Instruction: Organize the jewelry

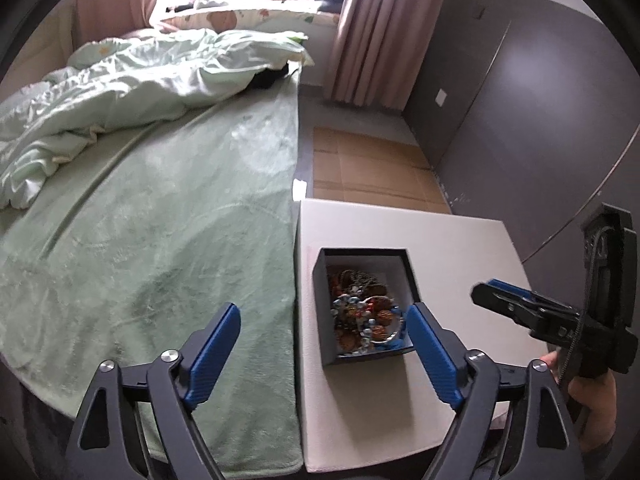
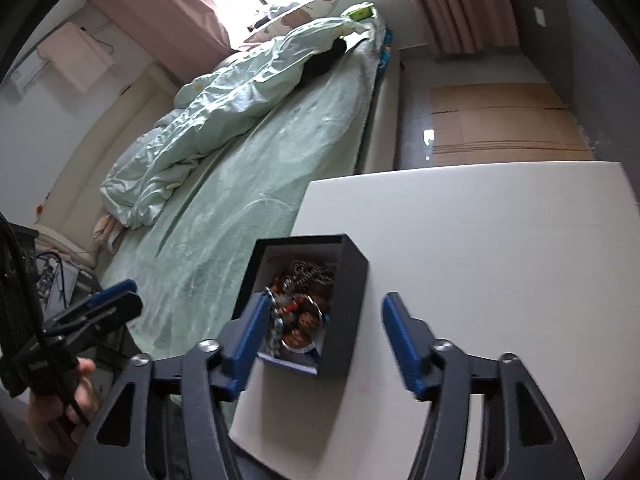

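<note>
A black box [image 1: 362,312] is sitting open on the white table [image 1: 448,248], near the table edge that runs along the bed [image 1: 160,240]. Inside the box, a tangled heap of jewelry [image 1: 360,312] is lying: beaded strands in orange, brown and blue-white, with a dark chain toward the far wall of the box. The pieces are overlapping, so single items cannot be told apart. The left gripper [image 1: 324,322] is hovering above the near side of the box, its blue-padded fingers [image 1: 216,340] standing wide apart with nothing between them; one finger is showing over the bed, the other over the box's near right corner. The right gripper [image 2: 324,316] is hanging over the same box, its fingers [image 2: 404,340] also spread; the left one is overlapping the jewelry at the near left of the box, and contact there cannot be told, while the right one is standing clear of the box's right wall, over bare table. No bead is being pinched. A hand [image 1: 592,400] is gripping the right gripper's handle to the right of the box. A rumpled pale green duvet [image 1: 140,76] is lying on the bed, well apart from the box.
</note>
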Tool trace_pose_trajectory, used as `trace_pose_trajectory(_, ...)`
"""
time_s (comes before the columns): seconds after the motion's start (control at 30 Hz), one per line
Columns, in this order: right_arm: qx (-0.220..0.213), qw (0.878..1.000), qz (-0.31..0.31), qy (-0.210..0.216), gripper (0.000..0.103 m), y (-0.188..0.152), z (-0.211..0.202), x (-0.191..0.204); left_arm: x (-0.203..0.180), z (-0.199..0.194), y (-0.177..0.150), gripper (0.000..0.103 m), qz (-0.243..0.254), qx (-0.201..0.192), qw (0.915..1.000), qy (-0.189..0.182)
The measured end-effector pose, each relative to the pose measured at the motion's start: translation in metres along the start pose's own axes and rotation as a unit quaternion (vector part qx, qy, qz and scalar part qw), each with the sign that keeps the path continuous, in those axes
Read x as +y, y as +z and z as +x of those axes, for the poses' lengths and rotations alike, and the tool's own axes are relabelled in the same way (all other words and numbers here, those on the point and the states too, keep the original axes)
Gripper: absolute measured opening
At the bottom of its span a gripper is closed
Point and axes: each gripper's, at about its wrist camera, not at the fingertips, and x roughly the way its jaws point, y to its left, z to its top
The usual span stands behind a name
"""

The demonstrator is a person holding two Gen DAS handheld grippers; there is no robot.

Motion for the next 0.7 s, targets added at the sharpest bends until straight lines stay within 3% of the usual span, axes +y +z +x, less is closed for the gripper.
trace_pose_trajectory(0.13, -0.016, 1.0, 0.004, -0.012, 0.073, -0.008, -0.032, -0.002, -0.013, -0.018, -0.005, 0.089, 0.01, -0.015, 0.9998, -0.003)
trace_pose_trajectory(0.23, -0.028, 0.999, 0.0, -0.02, 0.084, -0.017, -0.06, 0.002, -0.025, -0.039, -0.011, 0.09, 0.021, -0.033, 0.9993, 0.0)
trace_pose_trajectory(0.33, -0.047, 0.998, -0.002, -0.033, 0.086, -0.026, -0.086, 0.007, -0.035, -0.058, -0.018, 0.095, 0.028, -0.052, 0.9982, -0.003)
trace_pose_trajectory(0.47, -0.062, 0.997, -0.01, -0.047, 0.101, -0.043, -0.119, 0.014, -0.05, -0.088, -0.033, 0.099, 0.04, -0.08, 0.996, -0.01)
trace_pose_trajectory(0.7, -0.087, 0.993, -0.027, -0.081, 0.103, -0.072, -0.168, 0.029, -0.071, -0.133, -0.06, 0.102, 0.05, -0.12, 0.9913, -0.018)
